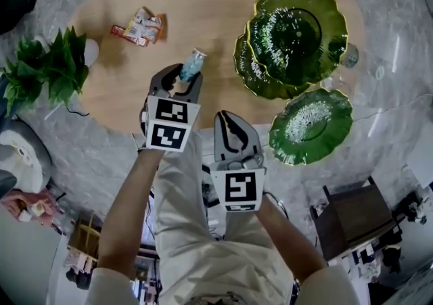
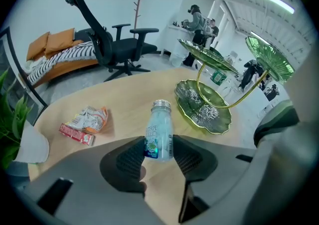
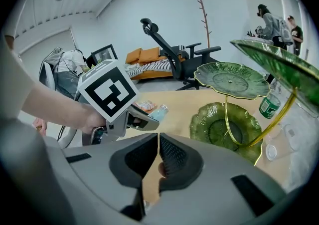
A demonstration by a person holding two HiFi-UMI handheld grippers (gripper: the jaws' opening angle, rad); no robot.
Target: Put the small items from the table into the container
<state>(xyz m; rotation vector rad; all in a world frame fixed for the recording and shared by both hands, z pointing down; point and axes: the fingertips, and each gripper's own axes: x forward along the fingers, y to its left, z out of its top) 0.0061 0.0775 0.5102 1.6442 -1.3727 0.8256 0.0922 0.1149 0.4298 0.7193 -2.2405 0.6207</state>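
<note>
Left gripper view puts us closest to the left gripper point(image 2: 158, 153). Its two dark ribbed pads stand fairly wide and press on either side of a small clear plastic bottle point(image 2: 159, 130) with a silver cap and a blue-green label. The bottle leans a little, cap pointing away from us, over the pale oval wooden table top point(image 2: 124, 104). Beside it, in our other hand, the right gripper point(image 3: 158, 145) has its pads drawn together with nothing between them. Farther out on the wood, to the left of the bottle, we see red and orange snack packets point(image 2: 82, 123) lying together. To the right, well apart from the bottle, stands the tiered set of green leaf-shaped glass dishes point(image 2: 203, 110) on gold stems. From the head view a leafy green potted plant point(image 1: 44, 67) sits at the table's left end. Beyond the table stands a black office chair point(image 2: 113, 44).
</note>
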